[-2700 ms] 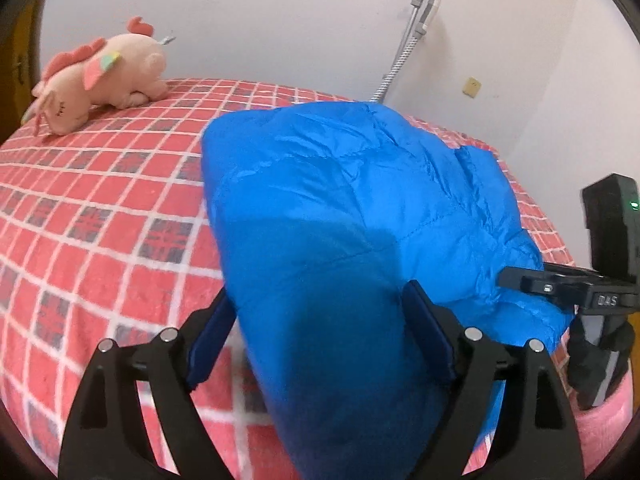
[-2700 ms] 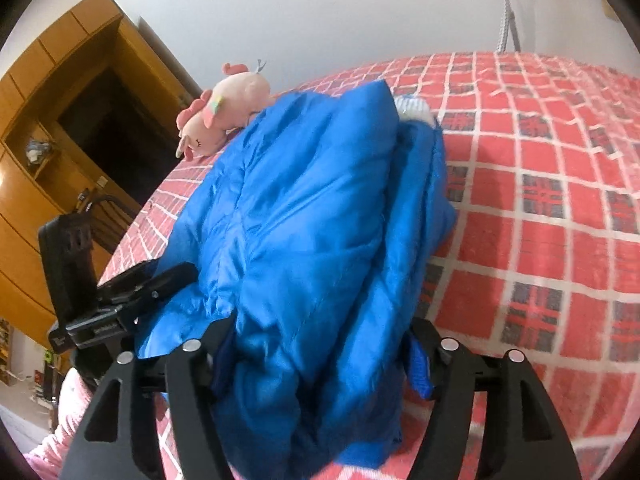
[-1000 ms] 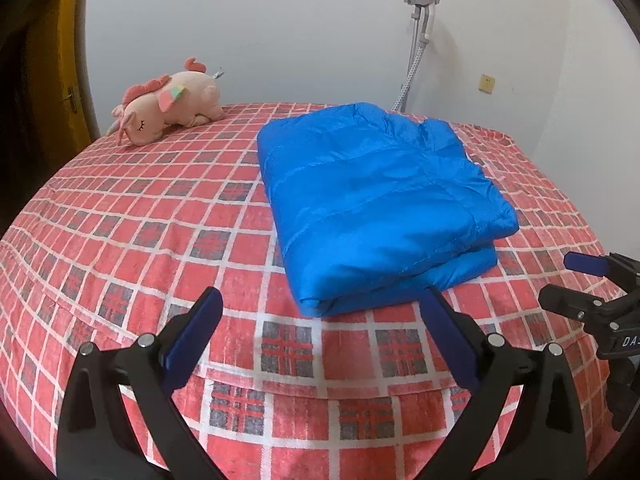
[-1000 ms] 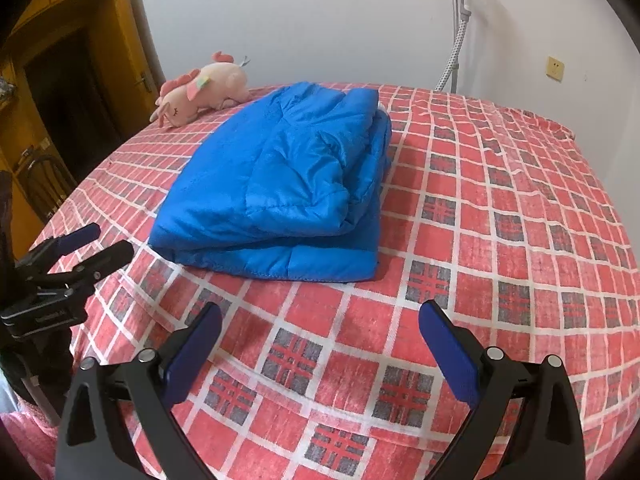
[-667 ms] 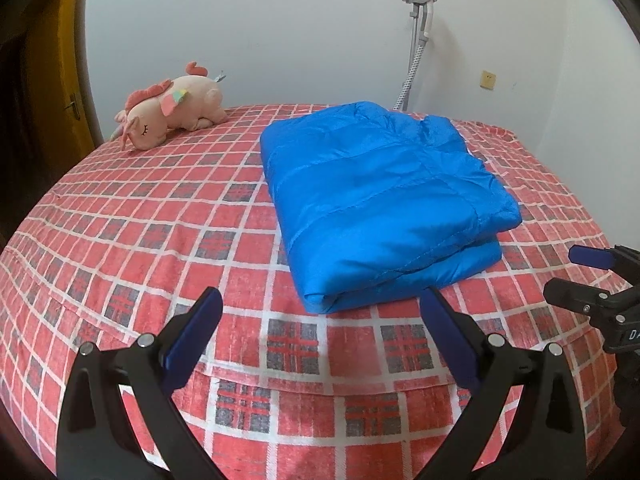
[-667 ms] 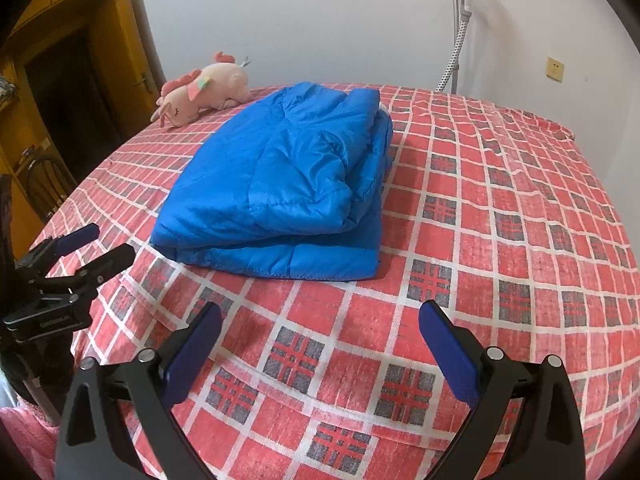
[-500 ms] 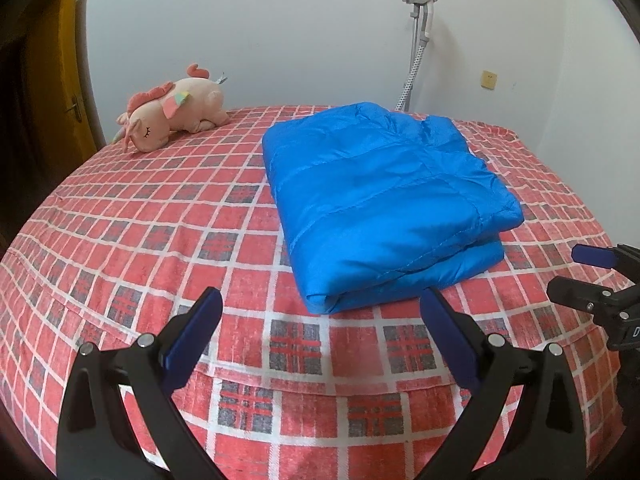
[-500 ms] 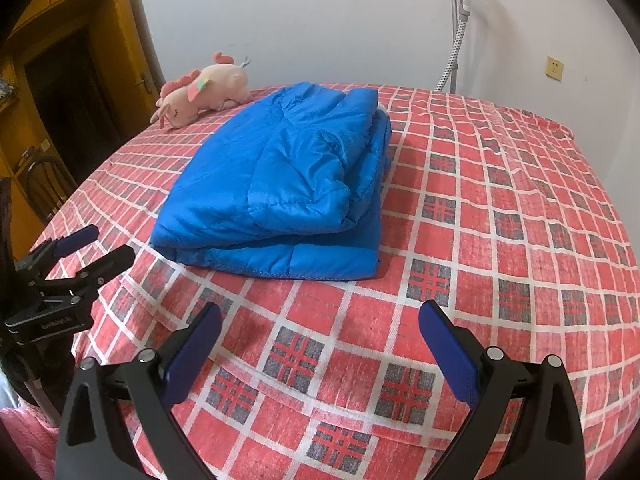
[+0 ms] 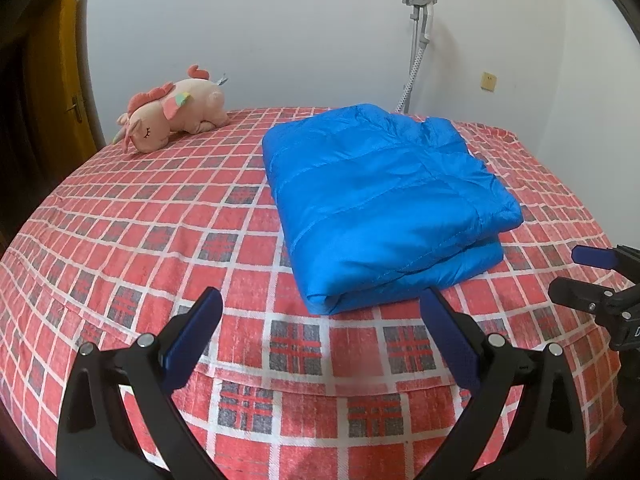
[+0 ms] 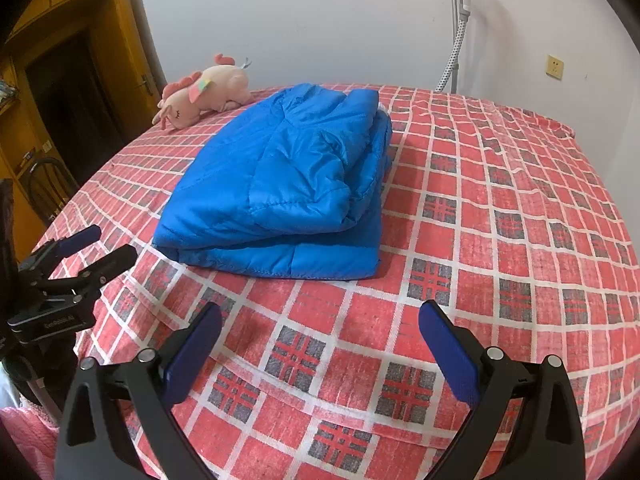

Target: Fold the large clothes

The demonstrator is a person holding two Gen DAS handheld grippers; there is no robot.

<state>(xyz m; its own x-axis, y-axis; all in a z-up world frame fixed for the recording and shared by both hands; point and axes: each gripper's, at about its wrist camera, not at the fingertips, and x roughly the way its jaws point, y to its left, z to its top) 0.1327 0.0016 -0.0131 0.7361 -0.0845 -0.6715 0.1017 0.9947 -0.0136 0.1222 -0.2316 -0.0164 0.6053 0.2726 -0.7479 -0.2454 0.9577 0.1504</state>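
Lying nearby: pink plush unicorn (image 9: 172, 114) on its side at the far left corner of the bed, well apart from the jacket; nothing stands between either gripper and the jacket.
Wall fixtures: white hose and holder (image 9: 418, 40) rising behind the bed's far edge; yellowish wall socket (image 9: 488, 80) to its right.
Left side of room: wooden door and cabinet (image 10: 80, 64) with dark opening; a dark chair back (image 10: 46, 184) partly seen beside the bed.
Surface: bed covered by red plaid blanket (image 9: 132, 220), white grid lines with grey-and-red squares, lightly wrinkled on the right half.
Room: plain white walls, even indoor light.
Task item: blue puffer jacket (image 9: 384, 196) folded into a compact rectangular stack of layers, lying flat on the blanket a little beyond mid-bed, fold edge facing the near side.
Left gripper (image 9: 320, 326): fingers spread wide, holding nothing, above the near edge of the bed; jacket's near corner just beyond and between its fingertips, not touching.
Right gripper (image 10: 320, 330): fingers spread wide, holding nothing, above the blanket; jacket ahead and slightly left, apart from the blue pads (image 10: 448, 356).
Cross view: each gripper shows at the frame edge of the other's camera, both clear of the jacket.
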